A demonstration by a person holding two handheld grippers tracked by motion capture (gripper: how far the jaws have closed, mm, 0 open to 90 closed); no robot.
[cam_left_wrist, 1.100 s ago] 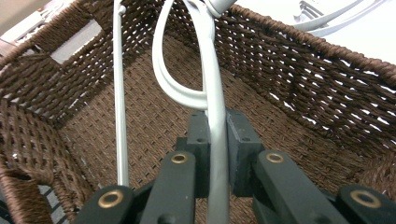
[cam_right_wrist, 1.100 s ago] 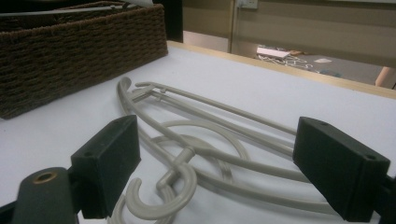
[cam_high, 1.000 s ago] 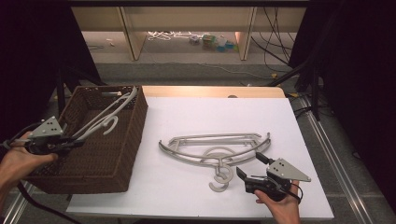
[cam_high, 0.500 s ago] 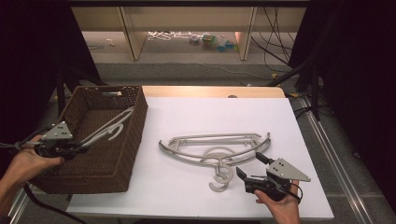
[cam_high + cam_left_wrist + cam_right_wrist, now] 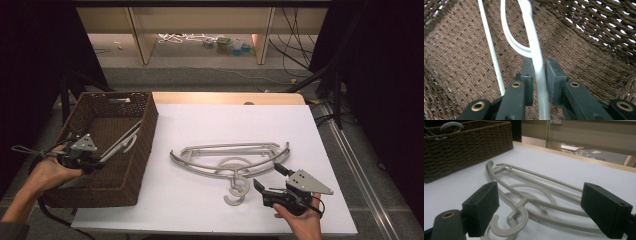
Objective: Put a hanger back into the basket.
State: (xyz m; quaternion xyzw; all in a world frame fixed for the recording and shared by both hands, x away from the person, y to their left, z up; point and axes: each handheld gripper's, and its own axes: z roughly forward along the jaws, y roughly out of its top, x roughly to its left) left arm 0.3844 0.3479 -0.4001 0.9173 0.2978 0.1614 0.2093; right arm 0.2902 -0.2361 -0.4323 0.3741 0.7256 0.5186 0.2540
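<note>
A white plastic hanger [image 5: 122,142] slants down into the brown woven basket [image 5: 147,125] at the left of the table. My left gripper [image 5: 100,161] is over the basket's near part and shut on one end of that hanger. In the left gripper view the white bar [image 5: 535,37] runs between the two pads just above the basket floor [image 5: 461,50]; the jaws have just been opening slightly, with the bar still between them. Two grey hangers [image 5: 230,155] lie nested on the white table. My right gripper [image 5: 267,176] rests open near their hooks [image 5: 511,222], holding nothing.
The basket [image 5: 469,142] stands along the left edge of the white tabletop [image 5: 225,120]. Beyond the table's far edge are shelf legs, cables and small items on the floor. A person's hands hold both grippers at the near edge.
My left gripper has moved right and down, and the white hanger has sunk from above the basket's rim to inside the basket. The right gripper has stayed in place.
</note>
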